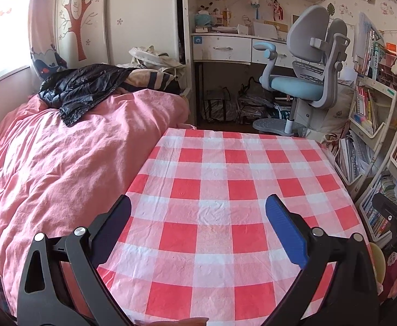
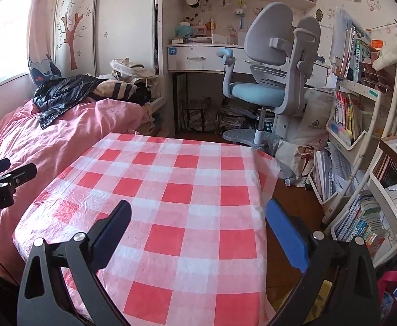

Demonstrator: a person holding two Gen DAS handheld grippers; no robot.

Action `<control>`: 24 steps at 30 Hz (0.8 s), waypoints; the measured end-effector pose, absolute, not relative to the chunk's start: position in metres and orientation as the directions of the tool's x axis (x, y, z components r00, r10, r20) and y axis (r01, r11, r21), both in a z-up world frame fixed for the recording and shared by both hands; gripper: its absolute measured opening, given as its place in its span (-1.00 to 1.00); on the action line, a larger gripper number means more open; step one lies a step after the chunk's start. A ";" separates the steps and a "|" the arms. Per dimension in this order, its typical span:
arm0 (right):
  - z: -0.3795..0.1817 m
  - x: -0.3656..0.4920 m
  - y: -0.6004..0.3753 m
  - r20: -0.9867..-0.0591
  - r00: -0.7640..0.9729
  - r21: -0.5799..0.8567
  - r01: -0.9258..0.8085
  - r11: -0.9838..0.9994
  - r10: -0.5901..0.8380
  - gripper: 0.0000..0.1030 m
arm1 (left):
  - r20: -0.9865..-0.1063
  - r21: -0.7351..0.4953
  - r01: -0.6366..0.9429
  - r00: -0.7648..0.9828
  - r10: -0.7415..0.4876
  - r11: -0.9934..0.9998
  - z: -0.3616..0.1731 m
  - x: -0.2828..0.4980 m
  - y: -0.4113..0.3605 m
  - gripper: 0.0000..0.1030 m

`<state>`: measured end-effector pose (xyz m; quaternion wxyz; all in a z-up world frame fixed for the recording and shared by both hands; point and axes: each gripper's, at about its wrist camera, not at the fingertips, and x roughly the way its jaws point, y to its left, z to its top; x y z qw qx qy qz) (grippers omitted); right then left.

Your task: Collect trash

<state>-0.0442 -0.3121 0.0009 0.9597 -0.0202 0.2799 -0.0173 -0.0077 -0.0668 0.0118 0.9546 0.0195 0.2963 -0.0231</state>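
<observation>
Honestly I'm not seeing any trash anywhere right now. The worktop (image 1: 225, 179) under its checkered cloth is lying bare in front of both claws, so either the collecting is finished or it hasn't begun, can't tell which. My left claw (image 1: 198, 217) is hanging wide apart over the cloth, gripping nothing. My right claw (image 2: 198, 217) is doing the same, spread and empty, near the cloth's right edge. Nothing to grab is sitting between or ahead of the fingers.
</observation>
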 end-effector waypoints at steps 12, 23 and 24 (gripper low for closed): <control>-0.001 -0.041 -0.296 -0.546 0.836 -0.111 -0.010 0.994 -0.053 0.85 | -0.567 0.024 0.053 0.823 -0.030 0.998 0.011 -0.008 -0.066 0.85; -0.002 -0.040 -0.295 -0.548 0.835 -0.112 -0.013 0.994 -0.051 0.85 | -0.565 0.028 0.056 0.824 -0.031 0.998 0.010 -0.008 -0.066 0.85; -0.003 -0.040 -0.295 -0.549 0.834 -0.112 -0.014 0.994 -0.051 0.85 | -0.565 0.029 0.058 0.824 -0.031 0.998 0.008 -0.008 -0.065 0.85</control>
